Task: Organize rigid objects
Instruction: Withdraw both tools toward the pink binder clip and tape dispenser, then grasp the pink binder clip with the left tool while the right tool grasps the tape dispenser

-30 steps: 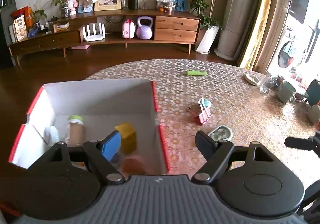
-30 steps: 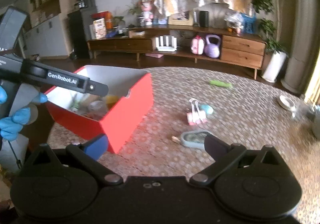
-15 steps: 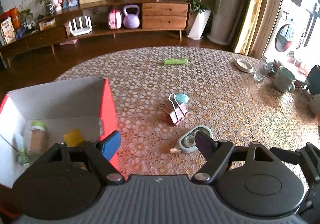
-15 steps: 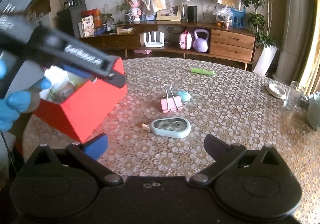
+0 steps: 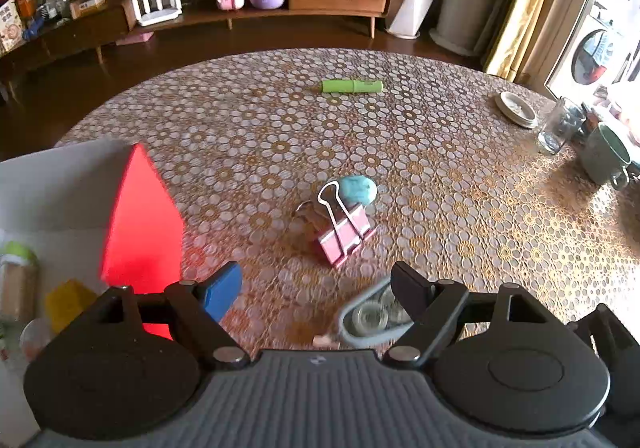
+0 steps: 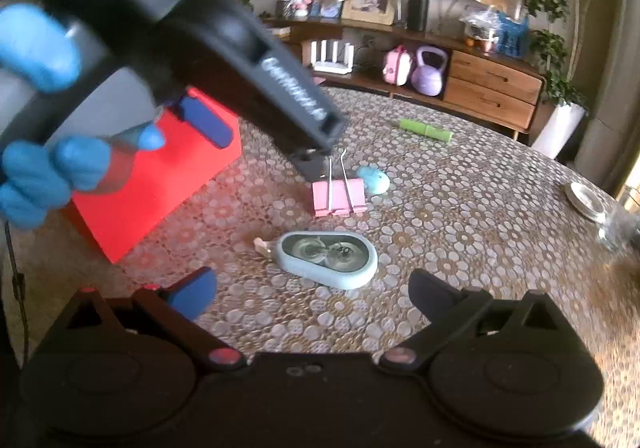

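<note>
Four loose items lie on the worktop (image 5: 440, 151): correction tape dispenser (image 6: 330, 258), pink binder clip (image 5: 346, 234), blue eraser (image 5: 357, 189), green marker (image 5: 352, 86). Left tool (image 5: 316, 290), wide open and empty, hangs over the dispenser at lower centre; straddle its narrow sides before closing. Right tool (image 6: 312, 294) is open, empty. Red box (image 6: 160, 183) stands at left.

readable marks on the table scene

white lettering ran along the side of the left gripper (image 6: 280, 115) in the right wrist view, too blurred to spell out. a small "40" showed inside the clear window of the correction tape dispenser (image 6: 328, 258). characters on an orange box (image 5: 12, 23) on the shelf stayed illegible.
</note>
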Demonstrator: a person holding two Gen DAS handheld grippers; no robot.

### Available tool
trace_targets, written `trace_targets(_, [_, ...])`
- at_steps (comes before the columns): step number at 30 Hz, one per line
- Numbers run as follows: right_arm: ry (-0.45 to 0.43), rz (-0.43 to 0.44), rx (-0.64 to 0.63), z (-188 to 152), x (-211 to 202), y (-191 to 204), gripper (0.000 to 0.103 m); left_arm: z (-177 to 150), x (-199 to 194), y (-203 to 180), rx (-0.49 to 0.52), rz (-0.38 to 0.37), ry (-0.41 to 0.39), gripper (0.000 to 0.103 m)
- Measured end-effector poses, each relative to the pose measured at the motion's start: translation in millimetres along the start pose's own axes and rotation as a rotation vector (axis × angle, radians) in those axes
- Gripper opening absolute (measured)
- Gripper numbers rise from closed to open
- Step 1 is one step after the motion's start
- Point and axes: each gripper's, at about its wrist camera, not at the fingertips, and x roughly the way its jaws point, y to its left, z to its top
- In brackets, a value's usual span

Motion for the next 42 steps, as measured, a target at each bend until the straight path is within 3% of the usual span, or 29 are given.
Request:
trace_targets(7, [0.02, 0.038, -0.038, 4.6, 25.4, -9.4, 0.101, 12.7, 37.1, -13.2, 0.117, -0.009, 0.016, 0.082])
trace_targets(13, [0.043, 0.067, -0.023, 5.6, 47.1, -18.4, 0.099, 15.3, 64.3, -21.1, 0.157, -0.006, 0.023, 0.082])
trace_targets(27, [0.042, 0.11, -0.112, 6.0, 70.1, -15.6, 0.09, 15.1, 86.0, -31.7, 0.239, -0.002, -0.001, 0.082])
trace_targets(29, [0.043, 0.114, -0.111, 5.6, 73.0, -16.9, 0.09, 15.6, 88.2, -31.0, 0.231, -0.004, 0.005, 0.075])
trace_targets(34, [0.024, 0.129, -0.089, 5.7, 75.5, -19.1, 0.091, 15.8, 92.0, -28.9, 0.208, -0.019, 0.007, 0.073])
trace_targets(37, [0.014, 0.131, -0.083, 4.3, 74.2, -19.1, 0.089, 15.8, 90.9, -26.5, 0.191, -0.046, 0.003, 0.061])
trace_targets(42, [0.004, 0.131, -0.069, 0.3, 68.5, -21.2, 0.086, 14.2, 87.2, -30.2, 0.199, -0.049, -0.006, 0.05])
